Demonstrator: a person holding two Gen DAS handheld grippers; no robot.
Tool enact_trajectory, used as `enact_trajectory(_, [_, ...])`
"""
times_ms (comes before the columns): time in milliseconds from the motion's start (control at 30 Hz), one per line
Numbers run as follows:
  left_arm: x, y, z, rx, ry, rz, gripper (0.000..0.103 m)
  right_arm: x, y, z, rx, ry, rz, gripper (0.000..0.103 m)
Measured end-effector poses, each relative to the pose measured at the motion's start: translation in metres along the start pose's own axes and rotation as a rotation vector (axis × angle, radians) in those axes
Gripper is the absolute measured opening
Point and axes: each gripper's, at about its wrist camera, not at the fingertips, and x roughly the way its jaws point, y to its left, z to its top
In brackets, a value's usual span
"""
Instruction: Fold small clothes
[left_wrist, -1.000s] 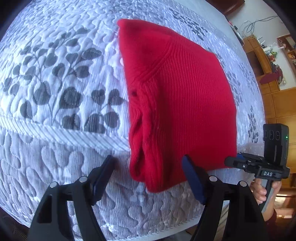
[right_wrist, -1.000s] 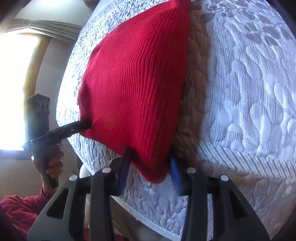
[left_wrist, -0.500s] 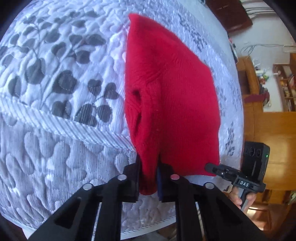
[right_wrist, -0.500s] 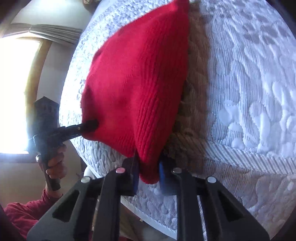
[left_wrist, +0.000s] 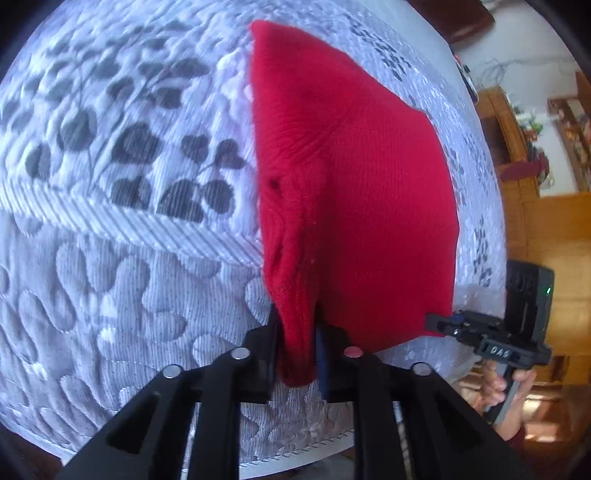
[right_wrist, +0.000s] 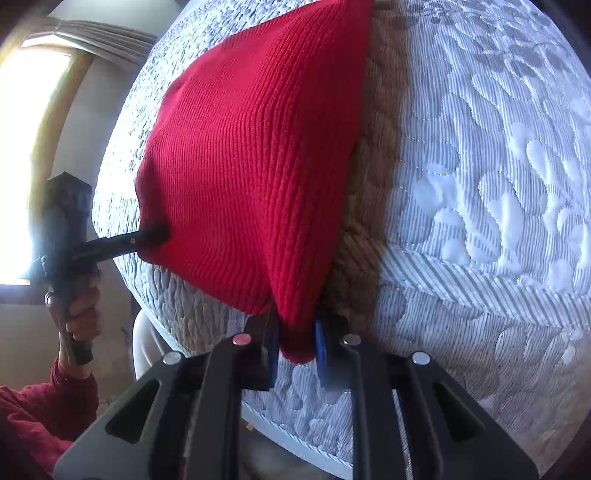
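A red knit garment (left_wrist: 354, 192) lies on a quilted white bedspread (left_wrist: 110, 258), its near edge lifted. My left gripper (left_wrist: 297, 350) is shut on the garment's near left corner, which bunches between the fingers. My right gripper (right_wrist: 295, 343) is shut on the near right corner of the same garment (right_wrist: 251, 155). In the left wrist view the right gripper (left_wrist: 443, 323) holds the garment's right corner. In the right wrist view the left gripper (right_wrist: 159, 232) pinches the left corner. The far edge still rests on the bed.
The bedspread's front edge (left_wrist: 295, 454) runs just under both grippers. Wooden furniture (left_wrist: 546, 229) stands to the right of the bed. A bright window (right_wrist: 22, 155) with a curtain lies to the left. The person's red sleeve (right_wrist: 33, 410) shows low left.
Both grippers went from open around the garment's near corners to shut on them. The near edge has since risen slightly off the bed.
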Motion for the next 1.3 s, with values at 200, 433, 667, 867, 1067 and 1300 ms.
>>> enact_trajectory(200, [-0.028, -0.017, 0.027, 0.069, -0.083, 0.045, 0.066, -0.029, 0.010, 0.010, -0.029, -0.085, -0.036, 0.039])
enact_trajectory(433, [-0.020, 0.001, 0.078, 0.014, -0.072, 0.014, 0.067, -0.049, -0.001, 0.057, 0.004, -0.182, -0.044, 0.056])
enact_trajectory(667, [-0.004, 0.018, 0.106, -0.028, -0.039, -0.070, 0.067, -0.033, -0.019, 0.097, 0.072, -0.145, 0.054, 0.060])
enact_trajectory(867, [0.010, 0.022, 0.110, -0.044, -0.036, -0.131, 0.068, -0.009, -0.018, 0.109, 0.085, -0.110, 0.069, 0.062])
enact_trajectory(1067, [0.024, 0.013, 0.119, -0.024, -0.007, -0.167, 0.066, 0.002, -0.023, 0.117, 0.090, -0.093, 0.083, 0.064])
enact_trajectory(1300, [0.024, 0.026, 0.120, -0.082, -0.026, -0.223, 0.047, 0.007, -0.032, 0.126, 0.123, -0.104, 0.124, 0.051])
